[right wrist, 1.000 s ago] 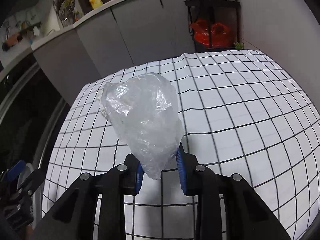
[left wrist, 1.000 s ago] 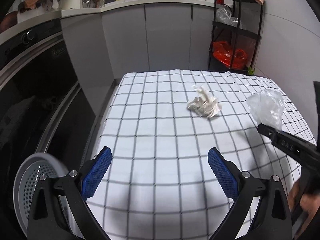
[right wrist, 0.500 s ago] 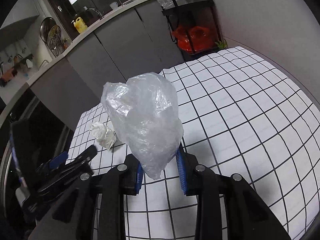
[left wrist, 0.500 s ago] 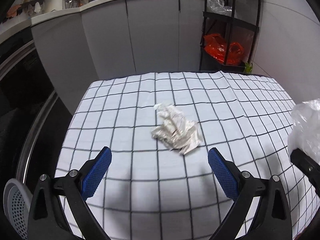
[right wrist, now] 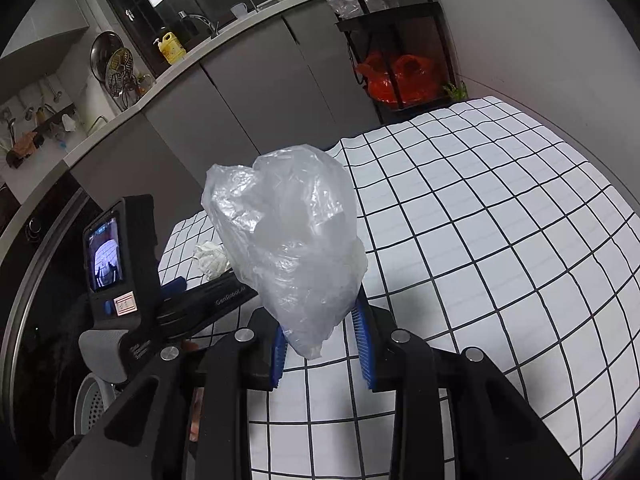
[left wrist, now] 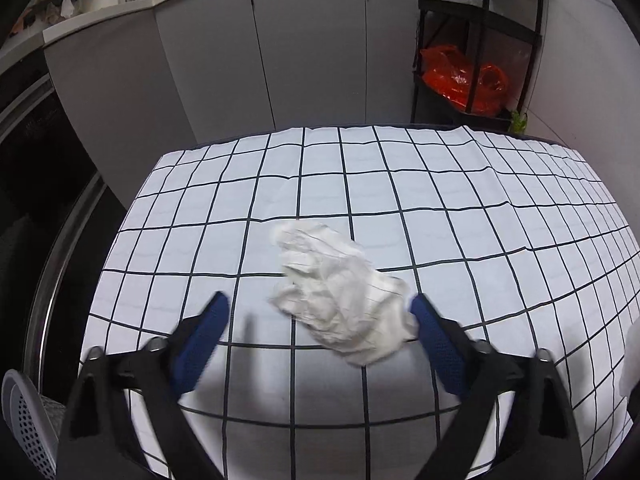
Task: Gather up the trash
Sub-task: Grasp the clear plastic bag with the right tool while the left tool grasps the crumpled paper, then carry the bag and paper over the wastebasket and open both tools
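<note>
Left wrist view: the left gripper [left wrist: 320, 322] stands wide open over the checked tablecloth [left wrist: 500, 200], its blue fingers [left wrist: 200, 344] blurred, a crumpled paper tissue [left wrist: 344, 296] between them with its right edge at the right finger; contact is unclear.

Right wrist view: the right gripper [right wrist: 322, 346] pinches a clear plastic bag [right wrist: 288, 236], which hides most of the tissue [right wrist: 210, 258]. A perforated bin [right wrist: 94, 406] is cut off lower left.
</note>
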Demonstrator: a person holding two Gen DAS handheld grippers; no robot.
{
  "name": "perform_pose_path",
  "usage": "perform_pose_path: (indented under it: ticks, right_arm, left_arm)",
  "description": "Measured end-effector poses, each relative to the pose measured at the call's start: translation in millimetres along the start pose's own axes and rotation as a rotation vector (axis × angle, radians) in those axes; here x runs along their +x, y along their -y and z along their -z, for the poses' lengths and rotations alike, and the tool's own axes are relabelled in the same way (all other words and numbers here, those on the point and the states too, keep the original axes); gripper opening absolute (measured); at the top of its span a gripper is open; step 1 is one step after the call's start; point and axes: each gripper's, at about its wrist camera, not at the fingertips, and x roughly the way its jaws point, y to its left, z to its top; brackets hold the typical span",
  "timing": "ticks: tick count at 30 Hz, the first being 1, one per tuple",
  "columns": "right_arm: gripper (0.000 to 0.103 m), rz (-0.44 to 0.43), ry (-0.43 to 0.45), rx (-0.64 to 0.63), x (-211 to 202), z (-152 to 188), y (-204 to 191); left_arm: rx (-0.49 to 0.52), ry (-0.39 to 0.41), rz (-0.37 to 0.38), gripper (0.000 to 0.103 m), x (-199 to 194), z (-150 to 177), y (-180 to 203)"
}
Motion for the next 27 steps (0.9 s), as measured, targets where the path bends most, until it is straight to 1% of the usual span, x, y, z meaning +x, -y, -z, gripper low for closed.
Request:
perform_pose_path:
  ticks: [2,4,6,8,11,16,21,27]
  right_arm:
    - [0.028,-0.001,0.001,0.000,0.4,-0.8,0.7]
    - [0.028,0.001,0.002,-0.003,0.1,-0.3,0.6]
    - [0.028,0.004,0.002,-0.008,0.3,-1.0,0.1]
    - [0.028,0.010,0.004,-0.019,-0.4,-1.0,-2.4]
    - [0.028,0.009,0.010,-0.026,-4.6,-0.8,-4.8]
    - [0.028,-0.005,0.020,-0.031,-12.2,0.6,-9.8]
    - [0.028,-0.052,0.011,-0.053,-16.8,4.7,-24.2]
    - [0.028,-0.109,-0.009,-0.132,-17.5,17.8,-66.4]
  left_arm:
    - [-0.003,-0.021,0.010,0.060,3.1,1.4,-0.3]
    - [-0.010,-0.010,0.016,0.054,0.3,3.7,-2.1]
    - [-0.008,0.006,0.022,0.043,-7.1,5.8,-3.8]
    - [-0.008,0.011,0.031,0.038,-14.4,7.4,-5.7]
    - [-0.024,0.021,0.056,0.037,-30.2,12.0,-13.9]
    - [-0.036,0.056,0.068,0.036,-62.7,24.9,-32.4]
    - [-0.038,0.086,0.035,0.036,-100.3,48.1,-59.9]
    - [-0.064,0.127,-0.016,0.036,-147.4,79.8,-103.8]
